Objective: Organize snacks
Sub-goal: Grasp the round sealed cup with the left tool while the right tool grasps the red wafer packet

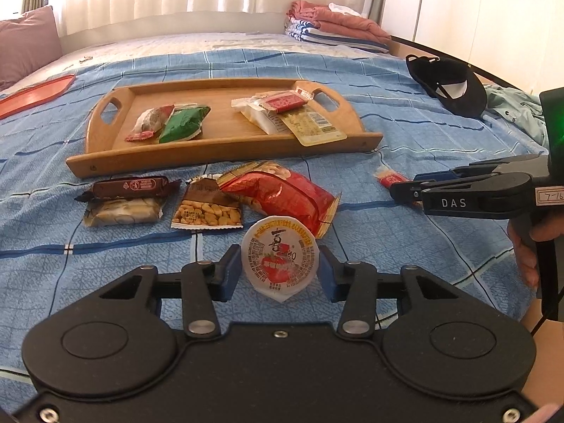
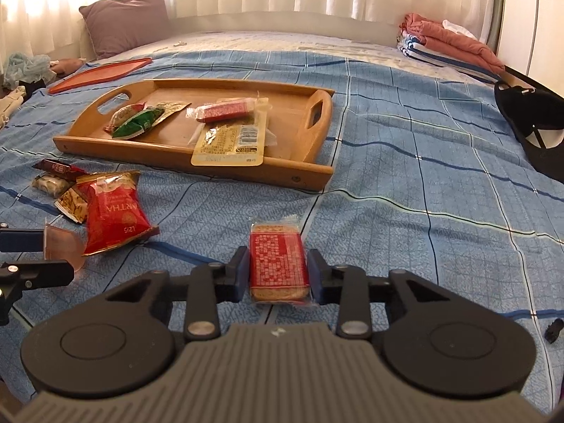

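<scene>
My left gripper (image 1: pixel 280 273) is shut on a round jelly cup (image 1: pixel 280 259) with a white printed lid, just above the blue bedspread. My right gripper (image 2: pixel 278 269) is shut on a red-wrapped cracker pack (image 2: pixel 278 264); it also shows in the left wrist view (image 1: pixel 405 190). A wooden tray (image 1: pixel 116 162) ahead holds several snack packs (image 1: pixel 183 123). Loose on the bedspread in front of the tray lie a red crisp bag (image 1: pixel 282 194), a peanut pack (image 1: pixel 208 208), a brown bar (image 1: pixel 130 187) and a pale pack (image 1: pixel 123 213).
A black cap (image 1: pixel 447 84) lies at the right. Folded clothes (image 1: pixel 335 28) sit at the far right corner of the bed. An orange lid (image 1: pixel 35 95) lies at the left and a purple pillow (image 2: pixel 127 21) beyond it.
</scene>
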